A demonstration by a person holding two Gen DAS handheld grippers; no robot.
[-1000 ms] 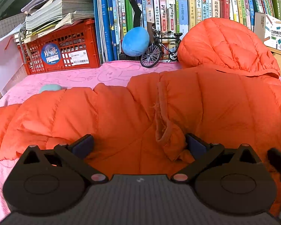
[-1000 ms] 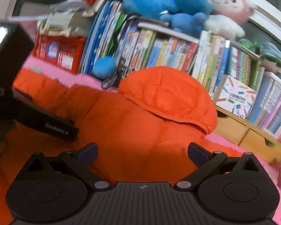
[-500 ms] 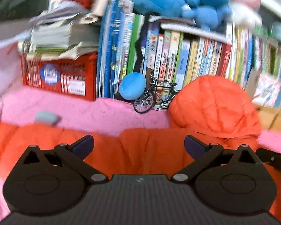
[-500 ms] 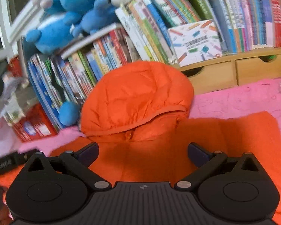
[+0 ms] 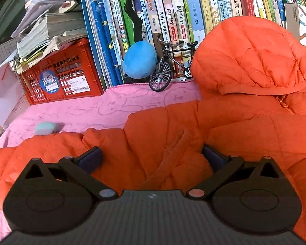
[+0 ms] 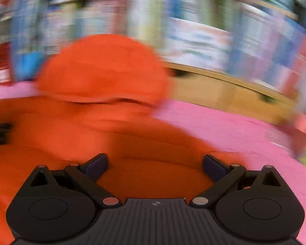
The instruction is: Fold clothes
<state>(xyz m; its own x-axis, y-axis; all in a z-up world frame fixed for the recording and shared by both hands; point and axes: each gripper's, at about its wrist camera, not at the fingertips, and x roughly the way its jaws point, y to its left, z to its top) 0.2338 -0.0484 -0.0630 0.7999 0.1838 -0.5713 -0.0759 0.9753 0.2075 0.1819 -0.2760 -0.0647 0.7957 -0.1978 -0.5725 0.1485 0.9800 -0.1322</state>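
An orange quilted hooded jacket (image 5: 244, 122) lies spread on a pink cloth (image 5: 116, 108), its hood (image 5: 248, 55) resting against the books. One sleeve (image 5: 40, 151) stretches to the left. My left gripper (image 5: 152, 157) hovers open just above the bunched armpit fold and its frayed seam, with nothing between the fingers. In the blurred right wrist view, my right gripper (image 6: 155, 163) is open over the jacket body (image 6: 91, 134), below the hood (image 6: 104, 67), and holds nothing.
A red crate (image 5: 59, 75) piled with papers stands at the back left. Rows of books (image 5: 173, 14), a blue plush ball (image 5: 139, 60) and a toy bicycle (image 5: 169, 65) line the back. A small teal lump (image 5: 46, 128) lies beside the sleeve. Wooden drawers (image 6: 234, 94) stand right.
The left gripper has dropped back down toward the jacket's sleeve fold after lifting. The right gripper is swinging fast sideways, which blurs its view; both stay open.
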